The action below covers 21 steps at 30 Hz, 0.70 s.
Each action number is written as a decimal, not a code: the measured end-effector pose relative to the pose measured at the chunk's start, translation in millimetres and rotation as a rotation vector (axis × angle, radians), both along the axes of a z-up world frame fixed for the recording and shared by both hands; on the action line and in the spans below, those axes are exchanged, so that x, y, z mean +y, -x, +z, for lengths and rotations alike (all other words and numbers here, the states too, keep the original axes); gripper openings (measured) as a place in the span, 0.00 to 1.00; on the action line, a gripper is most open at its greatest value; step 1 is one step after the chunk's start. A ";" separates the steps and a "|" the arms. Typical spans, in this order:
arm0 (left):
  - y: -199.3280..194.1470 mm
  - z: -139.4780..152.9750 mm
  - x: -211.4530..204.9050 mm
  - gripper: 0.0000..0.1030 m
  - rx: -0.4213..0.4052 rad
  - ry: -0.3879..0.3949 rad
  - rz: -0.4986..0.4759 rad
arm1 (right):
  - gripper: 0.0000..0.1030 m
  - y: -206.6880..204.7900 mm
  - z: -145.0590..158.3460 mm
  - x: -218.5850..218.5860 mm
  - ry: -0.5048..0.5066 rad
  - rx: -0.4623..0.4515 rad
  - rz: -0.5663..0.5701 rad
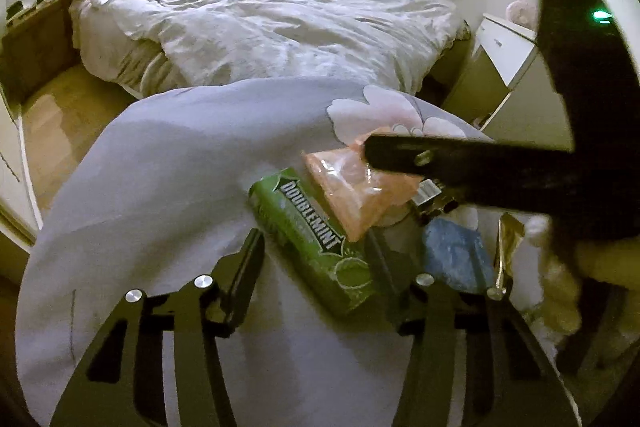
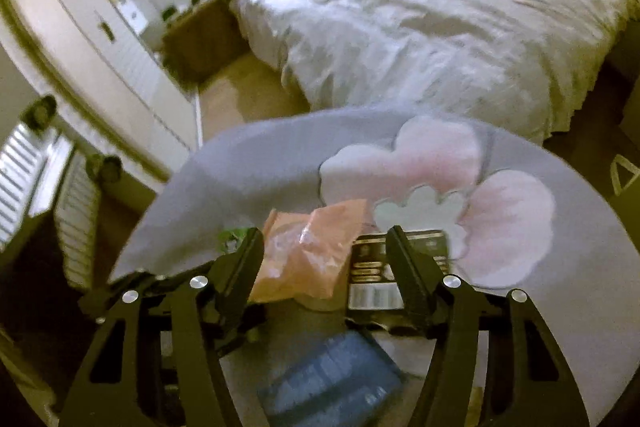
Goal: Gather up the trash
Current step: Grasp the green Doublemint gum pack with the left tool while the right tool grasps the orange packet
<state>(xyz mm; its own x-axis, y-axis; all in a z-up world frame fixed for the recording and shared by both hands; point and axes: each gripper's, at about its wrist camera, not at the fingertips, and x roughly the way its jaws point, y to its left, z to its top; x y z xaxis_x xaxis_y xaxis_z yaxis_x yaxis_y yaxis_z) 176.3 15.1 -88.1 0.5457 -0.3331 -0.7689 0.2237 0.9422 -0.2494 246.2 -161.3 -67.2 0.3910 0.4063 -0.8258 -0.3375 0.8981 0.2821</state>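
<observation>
We hold both grippers over a grey cloth (image 1: pixel 152 163) with a pink flower print, where the trash lies in a small heap. Our left gripper (image 1: pixel 316 247) straddles a green Doublemint pack (image 1: pixel 308 239) that lies flat on the cloth between the spread fingers; the fingers stand apart on either side and do not press on it, so it is released. Just beside the pack, an orange wrapper (image 1: pixel 352 187) overlaps its far end, and a blue wrapper (image 1: pixel 456 255) lies to the right near a bit of gold foil (image 1: pixel 506 239). Our right gripper (image 2: pixel 326 247) hangs over the orange wrapper (image 2: pixel 308 255), fingers apart, not clenched; one fingertip lies over a dark printed box (image 2: pixel 368 267), but whether it touches we cannot tell. The blue wrapper (image 2: pixel 332 379) is nearer its camera. Beyond the cloth stands a bed (image 1: pixel 260 27) with white bedding.
</observation>
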 end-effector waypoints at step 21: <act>16.9 8.5 19.6 0.29 -0.052 0.062 0.002 | 0.28 62.5 38.3 -39.9 -0.119 -0.186 -0.108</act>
<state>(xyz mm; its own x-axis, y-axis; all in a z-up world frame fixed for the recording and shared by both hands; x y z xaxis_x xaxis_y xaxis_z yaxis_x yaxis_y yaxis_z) 159.4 34.8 -79.7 0.5853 -0.3783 -0.7172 0.2358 0.9257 -0.2958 183.7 -201.3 -29.0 0.5787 0.4437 -0.6843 -0.2971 0.8961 0.3297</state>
